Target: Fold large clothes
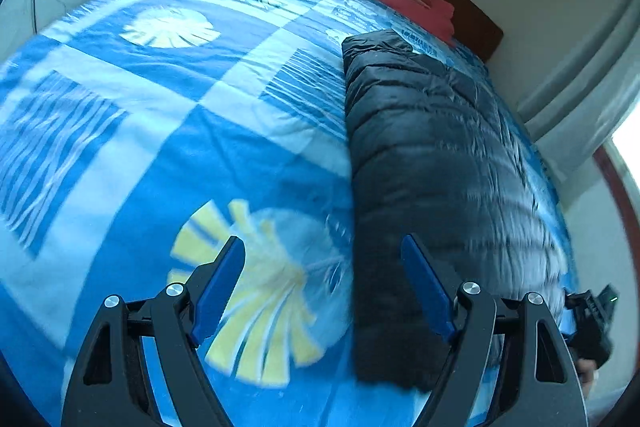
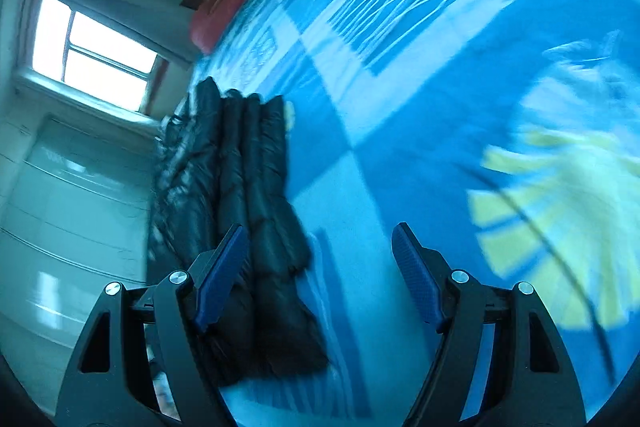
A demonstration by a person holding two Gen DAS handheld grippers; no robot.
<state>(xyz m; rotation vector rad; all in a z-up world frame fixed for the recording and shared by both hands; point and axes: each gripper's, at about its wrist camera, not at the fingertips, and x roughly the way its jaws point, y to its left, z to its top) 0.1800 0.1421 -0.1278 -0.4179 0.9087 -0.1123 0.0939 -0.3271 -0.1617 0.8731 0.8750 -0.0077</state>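
Blue bedspread (image 1: 120,167) carries our jacket (image 1: 432,155) along one edge. Left gripper (image 1: 324,287) and right gripper (image 2: 316,273) gape, empty; slick padding may spring unfolded.

Open bedspread (image 1: 168,155) beside jacket (image 1: 432,155)

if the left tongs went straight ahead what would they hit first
Probably the left edge of the black jacket or the blue bedspread beside it; the open left tongs straddle that edge, and depth is unclear.
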